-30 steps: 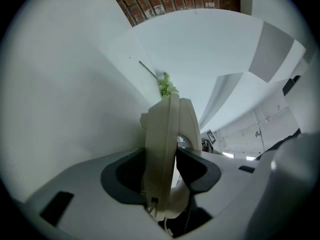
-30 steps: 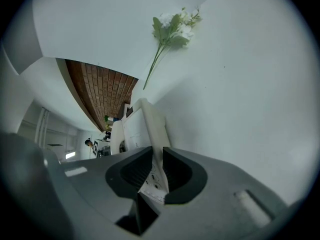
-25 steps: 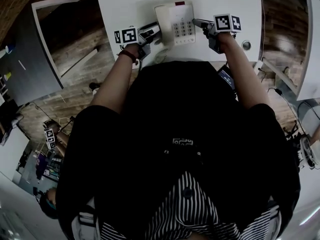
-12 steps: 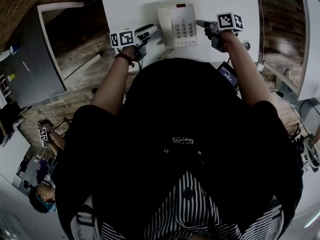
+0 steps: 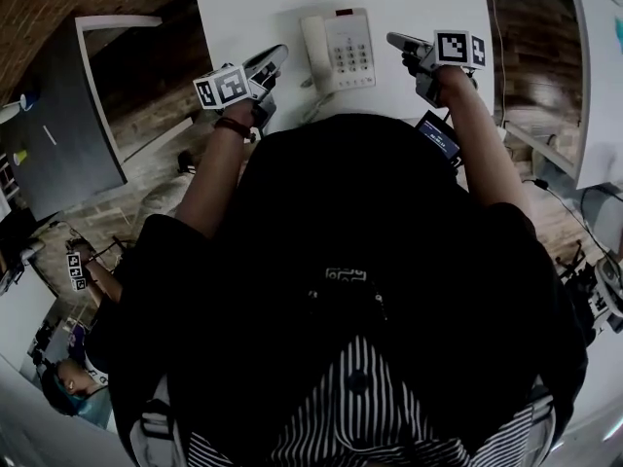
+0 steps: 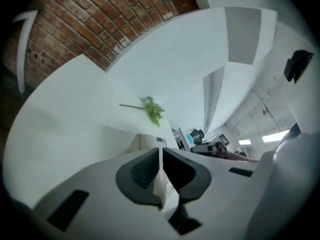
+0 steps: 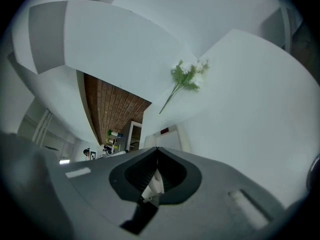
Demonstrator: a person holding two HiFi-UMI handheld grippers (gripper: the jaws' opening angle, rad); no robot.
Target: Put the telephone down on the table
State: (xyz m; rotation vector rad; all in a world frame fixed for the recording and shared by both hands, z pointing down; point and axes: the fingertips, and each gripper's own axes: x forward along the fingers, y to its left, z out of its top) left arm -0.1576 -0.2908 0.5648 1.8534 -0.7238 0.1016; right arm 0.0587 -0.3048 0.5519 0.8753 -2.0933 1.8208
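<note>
**A:** Head view: where's the phone (image 5: 338, 50)?
**B:** Top centre, flat on the table (image 5: 243, 8), between the grippers, touching neither. Left gripper (image 5: 274, 56) is closing on nothing; right gripper (image 5: 394, 39) is pressed together, empty.
**A:** Done, then?
**B:** Looks so. Next, just draw both clear.

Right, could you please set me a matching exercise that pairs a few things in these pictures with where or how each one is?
Things
1. telephone
2. flower sprig
3. right gripper
4. table

Place, colour or state
A. jaws together, nothing in them
B. green and white, lying beyond the telephone
C. white surface under the telephone
D. resting flat, held by nothing

Pairs: 1-D, 2-B, 3-A, 4-C
</note>
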